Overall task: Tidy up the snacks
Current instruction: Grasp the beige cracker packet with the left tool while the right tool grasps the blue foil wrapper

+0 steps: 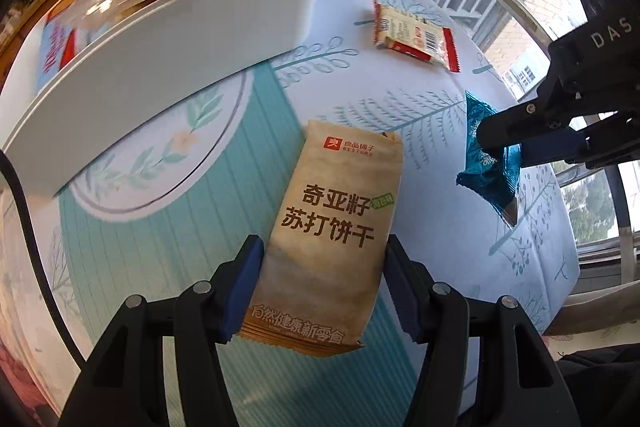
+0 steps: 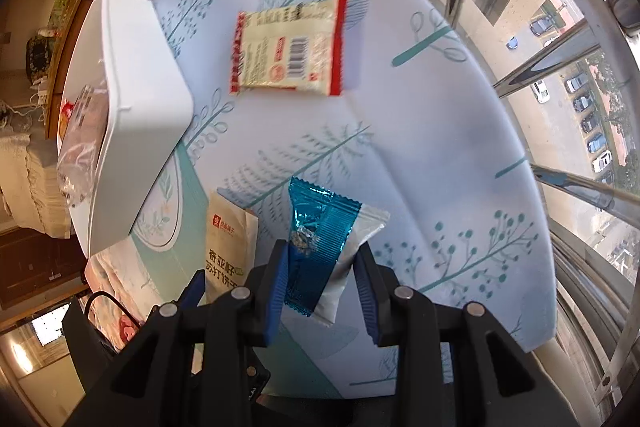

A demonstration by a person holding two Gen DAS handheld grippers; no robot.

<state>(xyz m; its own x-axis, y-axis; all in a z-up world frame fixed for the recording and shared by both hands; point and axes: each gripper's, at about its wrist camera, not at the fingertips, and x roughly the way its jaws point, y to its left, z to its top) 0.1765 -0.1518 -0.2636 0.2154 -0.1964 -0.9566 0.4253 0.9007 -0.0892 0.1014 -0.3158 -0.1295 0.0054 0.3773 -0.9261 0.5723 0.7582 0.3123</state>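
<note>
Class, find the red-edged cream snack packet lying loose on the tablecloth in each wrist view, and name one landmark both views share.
Left wrist view: red-edged packet upper right of centre, right of the white bin.
Right wrist view: red-edged packet upper centre, right of the white bin.
Shared landmark: the white bin.

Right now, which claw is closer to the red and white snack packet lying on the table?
Right. The right claw, holding a blue packet, is nearer the red and white packet; the left claw, holding a tan cracker packet, is farther away.
</note>
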